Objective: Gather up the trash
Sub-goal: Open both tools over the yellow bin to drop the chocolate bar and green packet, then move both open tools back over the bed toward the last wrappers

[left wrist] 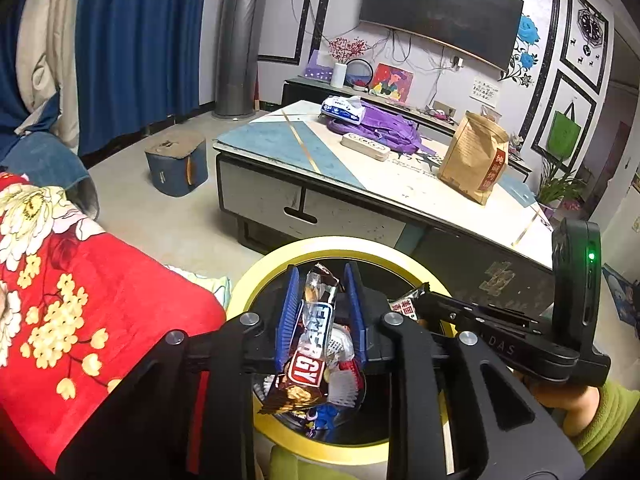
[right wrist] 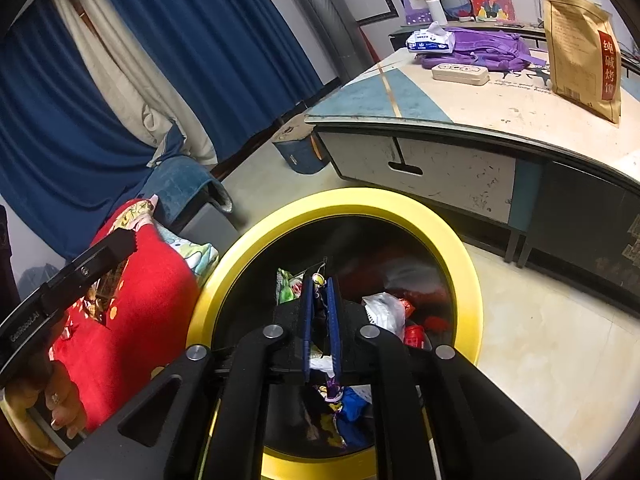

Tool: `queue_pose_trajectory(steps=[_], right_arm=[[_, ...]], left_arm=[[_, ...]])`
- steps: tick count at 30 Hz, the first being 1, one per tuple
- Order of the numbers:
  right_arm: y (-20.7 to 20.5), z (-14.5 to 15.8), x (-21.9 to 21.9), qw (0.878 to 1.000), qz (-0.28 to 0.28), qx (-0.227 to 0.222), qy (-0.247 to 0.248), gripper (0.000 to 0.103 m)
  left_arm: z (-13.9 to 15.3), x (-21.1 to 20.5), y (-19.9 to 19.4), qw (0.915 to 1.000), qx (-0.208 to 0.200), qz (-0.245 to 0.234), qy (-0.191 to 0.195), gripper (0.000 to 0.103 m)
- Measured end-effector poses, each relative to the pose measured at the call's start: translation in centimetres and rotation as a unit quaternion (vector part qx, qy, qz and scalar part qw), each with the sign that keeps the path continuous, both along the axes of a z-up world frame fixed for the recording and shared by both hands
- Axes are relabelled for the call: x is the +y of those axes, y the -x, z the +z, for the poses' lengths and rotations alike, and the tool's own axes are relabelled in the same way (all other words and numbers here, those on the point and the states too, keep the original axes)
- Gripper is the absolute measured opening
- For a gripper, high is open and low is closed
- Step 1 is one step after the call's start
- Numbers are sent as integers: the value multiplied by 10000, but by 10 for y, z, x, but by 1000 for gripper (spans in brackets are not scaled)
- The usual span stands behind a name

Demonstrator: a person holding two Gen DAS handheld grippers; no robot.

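Observation:
A round trash bin with a yellow rim (left wrist: 256, 276) (right wrist: 460, 240) stands on the floor below both grippers, with several wrappers inside. My left gripper (left wrist: 322, 280) is over the bin; its blue fingers (left wrist: 289, 304) stand apart with a brown and silver snack bar wrapper (left wrist: 310, 344) between them, looking loose or just released. My right gripper (right wrist: 320, 286) is also over the bin, its blue fingers (right wrist: 307, 312) nearly closed on a thin wrapper (right wrist: 319, 280) whose ends show above and below the fingers. The right gripper's body shows in the left wrist view (left wrist: 520, 320).
A low coffee table (left wrist: 360, 176) (right wrist: 500, 104) stands past the bin, holding a brown paper bag (left wrist: 474, 156), purple backpack (left wrist: 376, 126), tissue pack (left wrist: 344, 108) and white case (left wrist: 365, 146). A red flowered blanket (left wrist: 80, 300) lies left. A blue stool (left wrist: 176, 166) sits on the floor.

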State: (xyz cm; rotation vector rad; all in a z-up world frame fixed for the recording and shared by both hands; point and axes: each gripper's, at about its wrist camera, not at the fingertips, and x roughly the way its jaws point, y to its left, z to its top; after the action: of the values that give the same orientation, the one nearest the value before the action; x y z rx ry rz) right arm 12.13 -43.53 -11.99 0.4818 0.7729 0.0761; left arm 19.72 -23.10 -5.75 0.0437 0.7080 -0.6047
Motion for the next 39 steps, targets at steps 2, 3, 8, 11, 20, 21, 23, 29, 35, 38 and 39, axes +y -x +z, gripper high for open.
queue_pose_trajectory(steps=[2, 3, 8, 11, 20, 21, 23, 29, 35, 38, 39], right_arm=[[0, -1, -2, 10000, 0, 15, -76, 16], [0, -2, -2, 9999, -15, 22, -109, 22], [3, 1, -7, 9997, -145, -33, -171, 36], [4, 4, -10, 9996, -241, -77, -139, 44], [9, 18, -8, 9987, -326, -380, -12, 69], [11, 21, -5, 9985, -300, -467, 33, 71], [12, 28, -1, 9981, -249, -561, 111, 72], [15, 48, 22, 9957, 52, -876, 298, 73], [14, 65, 49, 9928, 348, -1071, 403, 73], [10, 71, 63, 9917, 558, -1102, 358, 73], [8, 75, 71, 9909, 648, -1120, 371, 73]], left_arm=[[-1, 0, -1, 10000, 19, 17, 27, 22], [-1, -1, -3, 10000, 34, 30, 36, 28], [-2, 1, -6, 9999, 78, 74, 54, 47], [-1, 7, -6, 9997, 75, 176, 129, 70], [8, 31, -1, 9984, -73, 519, 213, 92], [10, 33, 1, 9982, -103, 553, 222, 92], [14, 39, 5, 9976, -170, 636, 223, 92], [23, 63, 16, 9946, -378, 945, 190, 92], [31, 95, 27, 9894, -565, 1328, 163, 92], [37, 113, 33, 9861, -632, 1523, 207, 92], [39, 118, 35, 9851, -662, 1573, 220, 92]])
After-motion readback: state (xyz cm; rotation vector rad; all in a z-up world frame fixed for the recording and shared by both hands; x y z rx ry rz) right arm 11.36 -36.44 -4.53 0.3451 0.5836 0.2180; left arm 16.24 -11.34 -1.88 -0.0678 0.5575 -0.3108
